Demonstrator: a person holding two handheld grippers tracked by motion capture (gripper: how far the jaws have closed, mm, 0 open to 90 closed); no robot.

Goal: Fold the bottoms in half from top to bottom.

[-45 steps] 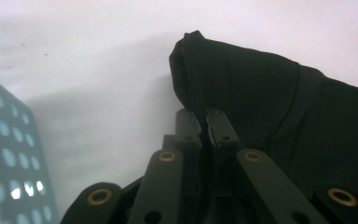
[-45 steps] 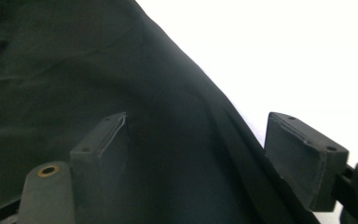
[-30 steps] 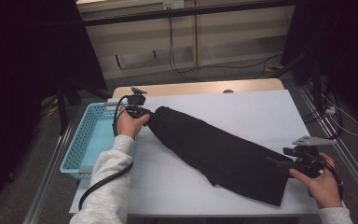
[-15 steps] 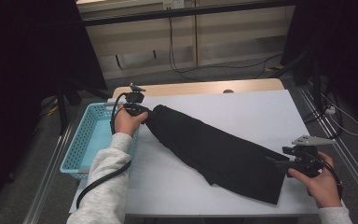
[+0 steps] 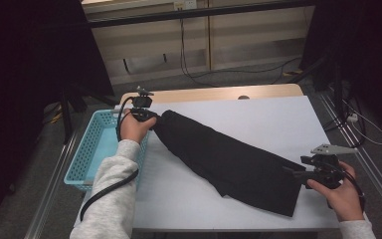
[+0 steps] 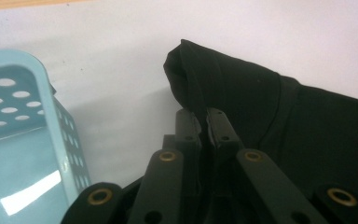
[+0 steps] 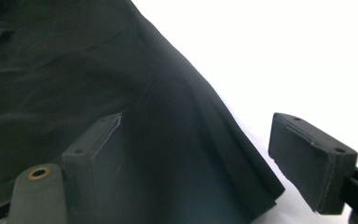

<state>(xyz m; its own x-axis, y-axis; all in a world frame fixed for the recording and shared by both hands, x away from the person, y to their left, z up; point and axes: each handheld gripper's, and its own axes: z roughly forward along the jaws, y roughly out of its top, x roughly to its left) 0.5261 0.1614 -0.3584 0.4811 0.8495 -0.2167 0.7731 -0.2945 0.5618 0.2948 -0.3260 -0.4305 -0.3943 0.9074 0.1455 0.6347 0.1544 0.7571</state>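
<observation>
Left hand-held gripper (image 5: 151, 117) pinches the black cloth (image 5: 229, 159) at its far-left end; right hand-held gripper (image 5: 292, 172), jaws apart, should close squarely on the near-right edge.

Person with two hand-held grippers: appearance

Light grey fleece sleeves (image 5: 110, 196) on both forearms. Left gripper (image 5: 146, 115) and right gripper (image 5: 298, 175) matte black; flat rectangular fingers (image 7: 307, 161) with small screws, brass-ringed pivots on the linkage, black trailing cable, grey three-cornered plate atop the right.
</observation>
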